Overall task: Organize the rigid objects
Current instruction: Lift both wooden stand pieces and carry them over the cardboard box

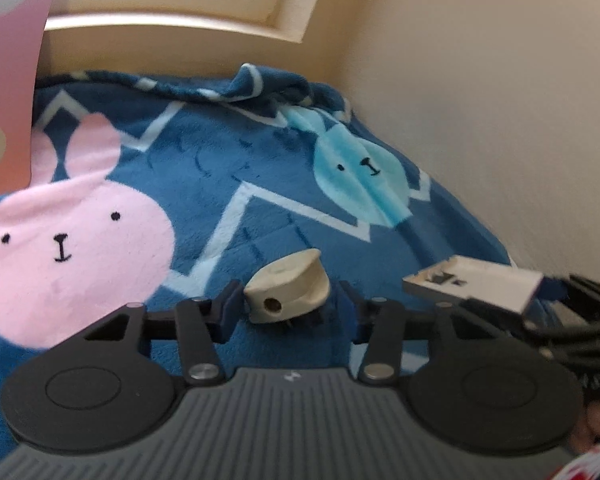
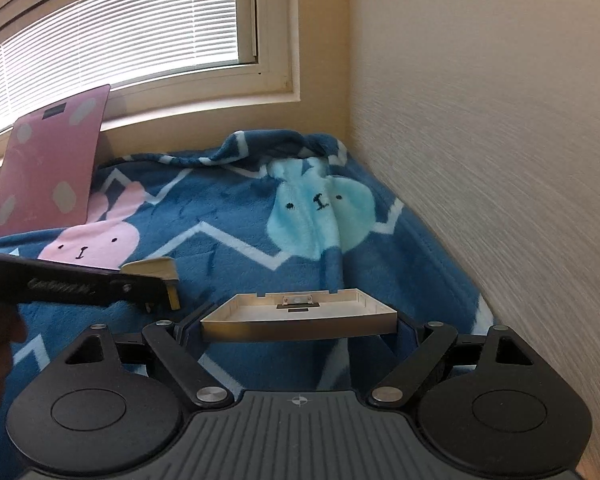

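Between the right gripper [image 2: 300, 330] jaws, a shallow beige tray [image 2: 300, 320] with small fittings inside, clamped wide by its ends over the blue rabbit blanket [image 2: 228, 216], left gripper [image 1: 286, 306] jaws narrow, closed on a cream knob-like piece [image 1: 288, 290], tray just beside it.

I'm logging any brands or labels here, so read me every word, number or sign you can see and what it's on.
White lettering on the side of the left gripper: a word or brand, too blurred to read.
Small dark panel near the top of the pink scale: no digits legible.
Small crosshair mark on the right gripper body: a sign, no text.
Cream plastic piece and shallow tray: no readable text.
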